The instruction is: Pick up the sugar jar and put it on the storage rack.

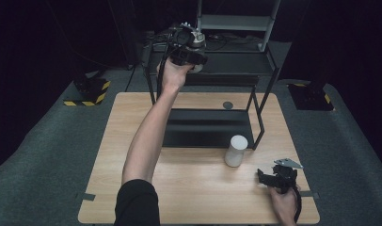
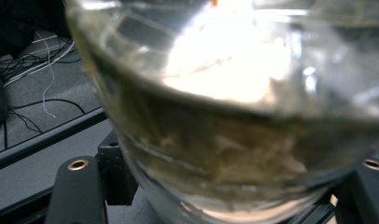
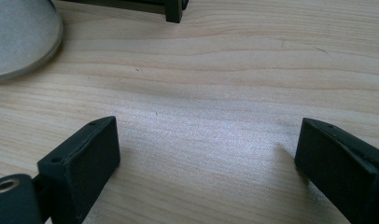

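My left gripper (image 1: 191, 57) is held up at the top shelf of a black metal rack (image 1: 270, 84), at the end of an outstretched arm. In the left gripper view its black jaws are shut on a clear glass vessel (image 2: 234, 116) with pale, stringy contents, seen very close and blurred. My right gripper (image 1: 264, 178) rests low over the wooden table (image 1: 194, 188) near the front right corner. Its jaws (image 3: 206, 163) stand open with bare wood between them. A white cylinder (image 1: 236, 150) stands upright just left of and behind it.
The rack stands on the far half of the table, with a dark lower shelf (image 1: 208, 128) and a foot (image 3: 173, 11) near the cylinder's base (image 3: 19, 37). A small grey disc (image 1: 227, 105) lies on the table behind the rack. Cables lie on the floor beyond.
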### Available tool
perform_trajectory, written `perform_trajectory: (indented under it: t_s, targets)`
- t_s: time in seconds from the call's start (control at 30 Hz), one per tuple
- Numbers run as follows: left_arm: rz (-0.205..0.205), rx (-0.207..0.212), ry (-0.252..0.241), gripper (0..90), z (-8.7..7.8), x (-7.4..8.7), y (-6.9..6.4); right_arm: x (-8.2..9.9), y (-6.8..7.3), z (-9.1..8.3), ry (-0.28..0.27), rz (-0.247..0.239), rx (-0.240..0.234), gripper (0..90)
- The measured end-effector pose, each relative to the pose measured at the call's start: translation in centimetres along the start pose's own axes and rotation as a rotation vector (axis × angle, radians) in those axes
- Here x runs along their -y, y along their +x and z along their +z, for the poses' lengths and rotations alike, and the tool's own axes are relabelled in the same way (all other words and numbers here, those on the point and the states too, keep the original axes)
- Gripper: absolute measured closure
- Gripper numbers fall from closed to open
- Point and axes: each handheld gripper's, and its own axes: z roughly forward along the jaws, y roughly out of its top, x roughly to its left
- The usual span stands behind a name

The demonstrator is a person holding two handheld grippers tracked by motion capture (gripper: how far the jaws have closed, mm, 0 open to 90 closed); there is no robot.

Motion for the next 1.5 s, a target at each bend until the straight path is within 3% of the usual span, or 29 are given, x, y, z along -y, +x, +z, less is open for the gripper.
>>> perform_trajectory:
  t_s: [0.17,0.23,0.37,0.5,0.87,1.5]
  targets:
    - [-0.018,0.022,-0.009,27.9,0.0,0.2,0.5,0.0,0.0,0.0,0.0,0.0,0.0,5.8]
    - [-0.031,0.038,-0.006,19.1,0.1,0.2,0.8,0.0,0.0,0.0,0.0,0.001,0.0,5.8]
    - [-0.049,0.026,-0.001,5.8,-0.3,0.2,0.6,0.0,0.0,0.0,0.0,0.001,0.0,5.7]
    - [-0.045,0.014,-0.016,1.8,-1.0,0.5,0.1,0.0,0.0,0.0,0.001,0.002,0.0,5.8]
    - [-0.049,-0.001,-0.048,0.5,-3.3,2.8,-0.4,0.0,0.0,0.0,0.0,0.003,0.0,5.7]
    - [-0.054,0.018,-0.081,0.5,-6.1,8.4,-0.6,0.0,0.0,0.0,0.0,0.002,0.0,5.7]
